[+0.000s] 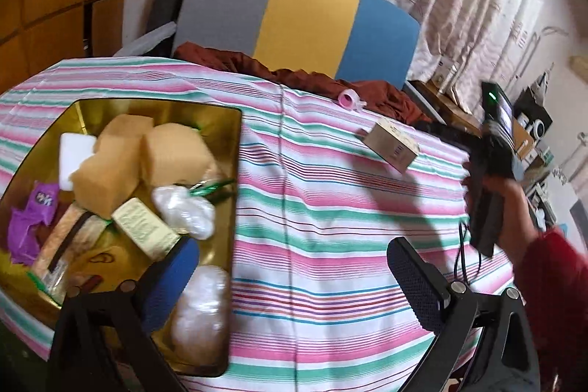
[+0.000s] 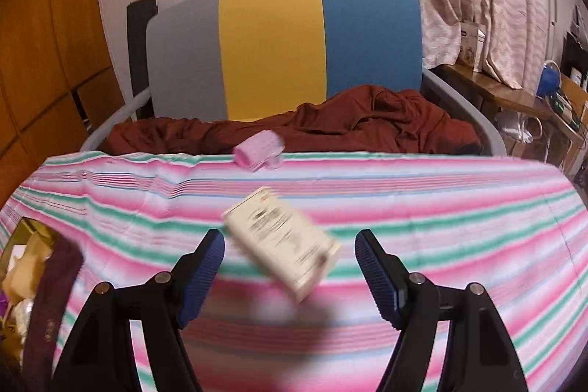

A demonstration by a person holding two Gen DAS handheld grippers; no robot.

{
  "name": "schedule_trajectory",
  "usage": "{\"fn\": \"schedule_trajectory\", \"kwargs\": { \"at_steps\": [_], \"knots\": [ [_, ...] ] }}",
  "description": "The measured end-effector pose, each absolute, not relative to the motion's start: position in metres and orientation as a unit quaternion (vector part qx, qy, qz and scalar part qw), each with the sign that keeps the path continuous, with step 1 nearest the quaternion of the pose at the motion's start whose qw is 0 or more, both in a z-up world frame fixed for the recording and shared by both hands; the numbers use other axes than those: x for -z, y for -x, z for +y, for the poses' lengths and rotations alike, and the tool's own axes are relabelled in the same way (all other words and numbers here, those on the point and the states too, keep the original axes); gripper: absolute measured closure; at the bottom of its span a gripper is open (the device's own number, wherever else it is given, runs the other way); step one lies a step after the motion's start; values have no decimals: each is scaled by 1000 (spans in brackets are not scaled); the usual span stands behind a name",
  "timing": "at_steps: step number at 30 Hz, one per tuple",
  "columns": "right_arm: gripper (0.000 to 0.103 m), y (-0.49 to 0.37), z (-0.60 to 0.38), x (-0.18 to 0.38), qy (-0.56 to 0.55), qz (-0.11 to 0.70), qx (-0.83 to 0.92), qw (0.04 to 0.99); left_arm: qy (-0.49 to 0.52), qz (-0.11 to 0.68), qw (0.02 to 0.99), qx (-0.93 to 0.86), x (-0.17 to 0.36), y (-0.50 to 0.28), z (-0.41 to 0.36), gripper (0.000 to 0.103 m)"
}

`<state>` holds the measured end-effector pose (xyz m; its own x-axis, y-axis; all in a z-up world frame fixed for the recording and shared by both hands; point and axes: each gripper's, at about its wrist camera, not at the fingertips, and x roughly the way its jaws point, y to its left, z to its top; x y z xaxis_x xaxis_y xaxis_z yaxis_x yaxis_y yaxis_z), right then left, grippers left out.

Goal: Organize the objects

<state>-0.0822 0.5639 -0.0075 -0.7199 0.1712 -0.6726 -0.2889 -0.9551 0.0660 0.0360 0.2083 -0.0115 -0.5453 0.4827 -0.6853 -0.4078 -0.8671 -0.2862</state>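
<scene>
Striped cloth tabletop (image 1: 330, 208), one small carton left to sort.

Largest first: the tabletop carries a gold tray (image 1: 235, 171) already holding sponges and packets; the small cardboard box (image 2: 283, 241) lies flat well to the right of that tray, and a pink hair roller (image 2: 259, 149) sits beyond the box by the far edge. The right tongs (image 2: 290, 263) stand wide, empty, straddling the box without touching. The left tongs (image 1: 294, 285) also gape wide and empty, just beside the tray. The box looks light, stiff-walled yet crushable; pinching across its two long flat sides seems safest.
</scene>
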Motion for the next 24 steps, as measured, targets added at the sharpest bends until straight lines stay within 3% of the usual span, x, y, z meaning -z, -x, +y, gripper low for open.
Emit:
{"fn": "schedule_trajectory", "kwargs": {
  "at_steps": [7, 17, 20, 24],
  "knots": [
    [28, 113, 599, 32, 391, 111, -907, 111, 415, -23, 265, -870, 17, -38, 229, 0],
    [27, 75, 531, 39, 372, 200, -903, -81, 422, -32, 259, -869, 16, -24, 247, 0],
    [27, 53, 522, 34, 336, 175, -925, -27, 421, -33, 241, -874, 15, -10, 259, 0],
    [27, 33, 538, 36, 310, 142, -929, 143, 409, -11, 233, -882, 16, 15, 292, 0]
  ]
}}
